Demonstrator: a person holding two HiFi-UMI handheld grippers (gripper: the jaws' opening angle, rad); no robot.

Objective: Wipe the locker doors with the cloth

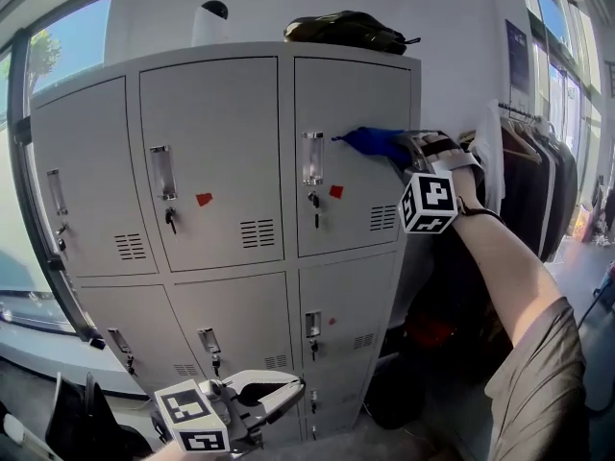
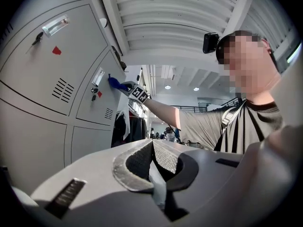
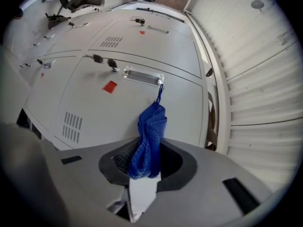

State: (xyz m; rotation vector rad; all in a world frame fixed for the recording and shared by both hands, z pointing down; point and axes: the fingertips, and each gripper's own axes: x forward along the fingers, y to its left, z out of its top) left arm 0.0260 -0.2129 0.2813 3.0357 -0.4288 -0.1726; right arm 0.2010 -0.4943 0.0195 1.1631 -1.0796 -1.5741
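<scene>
Right gripper view: right gripper (image 3: 147,167) jaws clamped on the cloth (image 3: 151,131), bunched so its free end meets the top right door (image 3: 94,103) beside the handle (image 3: 143,77), probably mid-wipe. Left gripper (image 1: 277,393) hangs low, jaws together, empty, out of the way

Daylight is being let in by a tall window (image 1: 67,41) at the left and by windows (image 1: 562,17) at the far right. Dark garments (image 1: 538,181) are being held on a rail (image 1: 519,114) beside a white wall (image 1: 461,36).
</scene>
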